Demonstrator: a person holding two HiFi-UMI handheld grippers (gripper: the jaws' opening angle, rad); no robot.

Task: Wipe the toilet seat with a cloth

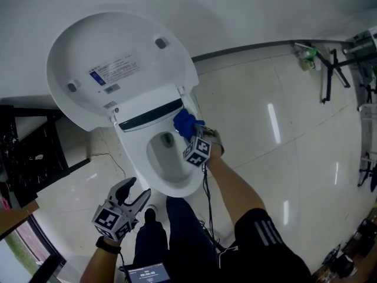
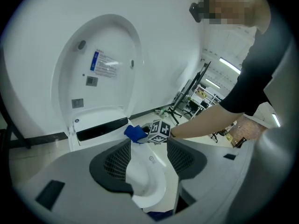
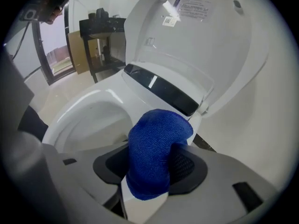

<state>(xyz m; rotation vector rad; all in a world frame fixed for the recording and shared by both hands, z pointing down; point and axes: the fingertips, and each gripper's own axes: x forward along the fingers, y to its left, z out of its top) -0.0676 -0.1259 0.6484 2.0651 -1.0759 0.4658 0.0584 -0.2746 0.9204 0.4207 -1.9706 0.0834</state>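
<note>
The white toilet [image 1: 177, 184] stands with its lid [image 1: 118, 69] raised against the wall. My right gripper [image 1: 188, 130] is shut on a blue cloth [image 1: 185, 122] and holds it at the back right of the bowl's rim, just below the black hinge strip [image 1: 150, 115]. In the right gripper view the cloth [image 3: 156, 148] bulges up between the jaws of that gripper [image 3: 152, 167], over the rim [image 3: 84, 101]. My left gripper [image 1: 131, 204] hangs open and holds nothing, low at the toilet's front left. The left gripper [image 2: 148, 160] looks along the bowl toward the cloth [image 2: 135, 133].
A black shelf unit [image 1: 23, 152] stands left of the toilet. Black stands [image 1: 333, 69] and a green item [image 1: 306, 56] sit by the far right wall. The person's legs [image 1: 177, 234] are in front of the bowl, with a screen [image 1: 147, 273] at the bottom edge.
</note>
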